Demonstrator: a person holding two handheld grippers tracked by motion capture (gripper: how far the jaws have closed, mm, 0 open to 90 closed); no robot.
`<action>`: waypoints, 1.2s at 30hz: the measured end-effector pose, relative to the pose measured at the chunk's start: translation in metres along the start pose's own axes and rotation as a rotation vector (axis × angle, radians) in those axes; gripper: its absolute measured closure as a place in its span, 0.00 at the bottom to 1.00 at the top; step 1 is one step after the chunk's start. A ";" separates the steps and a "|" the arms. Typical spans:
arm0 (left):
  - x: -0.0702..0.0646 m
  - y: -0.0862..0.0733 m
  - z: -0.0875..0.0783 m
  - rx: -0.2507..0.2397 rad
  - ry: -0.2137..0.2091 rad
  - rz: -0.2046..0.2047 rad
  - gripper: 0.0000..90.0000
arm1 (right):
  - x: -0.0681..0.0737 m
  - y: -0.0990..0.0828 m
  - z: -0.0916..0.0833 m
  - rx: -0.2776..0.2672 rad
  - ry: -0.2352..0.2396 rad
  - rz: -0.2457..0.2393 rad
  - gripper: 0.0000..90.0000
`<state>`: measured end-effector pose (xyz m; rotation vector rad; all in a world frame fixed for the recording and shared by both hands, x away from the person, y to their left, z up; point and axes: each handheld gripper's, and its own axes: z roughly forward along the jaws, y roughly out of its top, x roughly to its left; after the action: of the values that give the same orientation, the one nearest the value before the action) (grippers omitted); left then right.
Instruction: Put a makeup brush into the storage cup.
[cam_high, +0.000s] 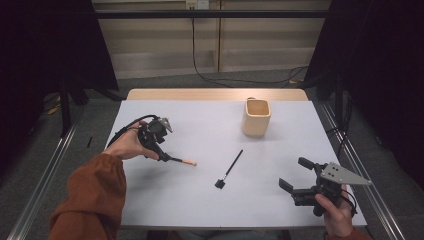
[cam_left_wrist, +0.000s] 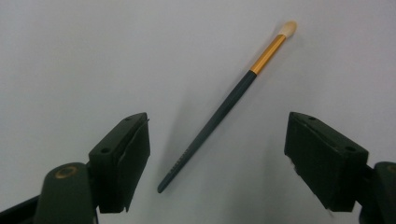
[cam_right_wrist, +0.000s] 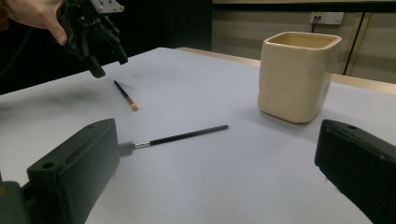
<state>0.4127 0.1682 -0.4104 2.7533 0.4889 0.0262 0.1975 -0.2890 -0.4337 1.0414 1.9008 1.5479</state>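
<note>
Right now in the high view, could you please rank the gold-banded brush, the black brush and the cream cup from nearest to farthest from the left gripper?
1. Gold-banded brush, directly under the left gripper, on the table's left half.
2. Black brush, lying mid-table, to the right.
3. Cream cup, standing farther right and toward the far edge.

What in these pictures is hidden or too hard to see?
- Inside of the cream square ceramic cup: high view, its own walls hide the bottom.
- Handle end of the dark gold-banded makeup brush: high view, left gripper covers it.
- Head of the thin black brush: right gripper view, its own jaw hides it.
</note>
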 end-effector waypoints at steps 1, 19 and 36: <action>0.001 0.001 0.003 0.006 -0.001 -0.026 0.26 | 0.000 0.000 0.000 0.000 0.001 0.001 0.00; 0.001 0.004 0.018 0.084 -0.022 0.057 0.58 | 0.000 0.000 0.001 0.006 0.001 0.001 0.00; -0.002 0.010 0.036 0.156 -0.018 0.126 0.68 | 0.000 0.000 0.001 0.007 0.013 -0.002 0.00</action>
<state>0.4165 0.1467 -0.4412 2.9311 0.3250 -0.0063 0.1981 -0.2881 -0.4342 1.0340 1.9166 1.5518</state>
